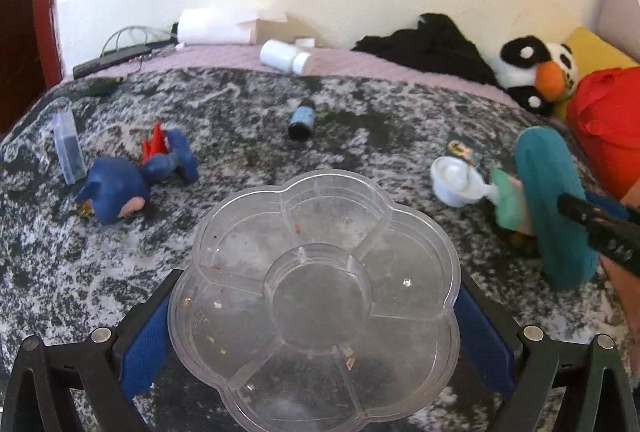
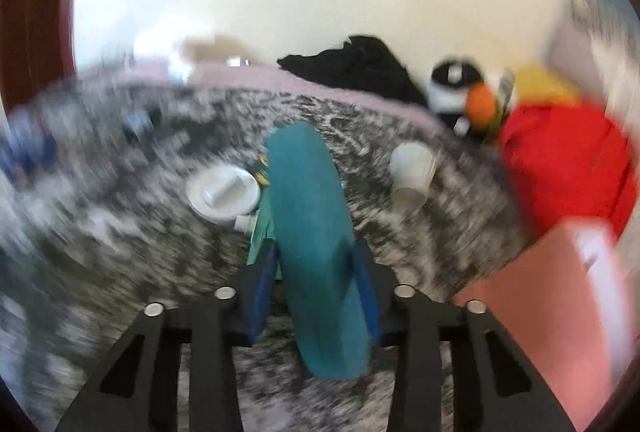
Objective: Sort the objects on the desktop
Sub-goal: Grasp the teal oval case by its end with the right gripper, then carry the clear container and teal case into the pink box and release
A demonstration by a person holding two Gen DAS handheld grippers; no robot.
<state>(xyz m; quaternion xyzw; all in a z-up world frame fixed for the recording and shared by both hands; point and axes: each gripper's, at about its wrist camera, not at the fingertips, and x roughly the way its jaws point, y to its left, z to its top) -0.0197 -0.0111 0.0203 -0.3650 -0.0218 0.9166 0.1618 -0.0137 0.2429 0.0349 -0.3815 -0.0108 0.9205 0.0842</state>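
Teal oblong foam-like piece [image 2: 316, 252] stands between the blue-padded fingers [image 2: 370, 288] of the right gripper [image 2: 314, 292], which are clamped on its two flat sides near its lower half; its rounded top reaches toward twelve o'clock in the right wrist view, and its lower end hangs past the jaws toward six. The view is blurred, so fine detail on the piece is lost. A lighter green part [image 2: 262, 228] shows at the piece's nine o'clock edge, touching a white round dish [image 2: 222, 194] that lies on the mottled black-and-white blanket [image 2: 120, 252]. A white cup [image 2: 412, 172] lies tipped on its side at the piece's two o'clock.

Seen from the left wrist, the left gripper [image 1: 316, 344] grips a clear flower-shaped plastic tray with divided compartments [image 1: 224, 244], its blue pads pressed on the tray's opposite lobes at nine and three o'clock. The teal piece [image 1: 552, 208] appears at three o'clock of the tray, well apart from it, with the right gripper's black frame [image 1: 600, 232] at its far side. At ten o'clock lies a blue figurine [image 1: 120, 188] on its side beside a small clear box [image 1: 68, 148]; at twelve, a small blue bottle [image 1: 302, 120] and farther off a white bottle [image 1: 284, 56].
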